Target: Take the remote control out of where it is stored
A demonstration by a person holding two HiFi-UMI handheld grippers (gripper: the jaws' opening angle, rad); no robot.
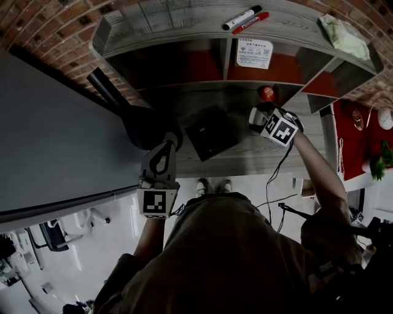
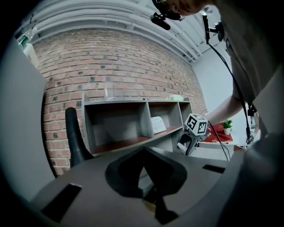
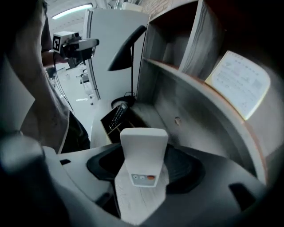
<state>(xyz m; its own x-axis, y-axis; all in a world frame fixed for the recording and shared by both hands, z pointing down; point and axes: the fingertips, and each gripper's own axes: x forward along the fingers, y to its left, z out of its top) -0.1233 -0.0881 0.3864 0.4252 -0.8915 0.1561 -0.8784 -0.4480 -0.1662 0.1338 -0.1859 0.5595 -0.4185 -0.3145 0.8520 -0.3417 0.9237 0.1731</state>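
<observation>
My right gripper [image 3: 143, 148] is shut on a white remote control [image 3: 142, 155] with small buttons, one of them red, and holds it above the grey desk [image 3: 155, 117]. In the head view this gripper [image 1: 263, 118] hovers right of a black storage box [image 1: 212, 132]. The box [image 3: 111, 126] stands open, and a dark keyed remote [image 3: 118, 113] rests in it. My left gripper [image 1: 166, 147] sits at the desk's front edge, left of the box, with its jaws together and nothing in them. It is also seen as the left gripper [image 2: 144, 153] in its own view.
A grey shelf unit [image 1: 184, 67] lines the back of the desk below a brick wall. It holds a printed card [image 1: 254, 53], two markers [image 1: 242, 18] and a green cloth [image 1: 344, 37]. A red ball [image 1: 266, 93] lies near the right gripper. A black lamp [image 1: 123, 107] stands left.
</observation>
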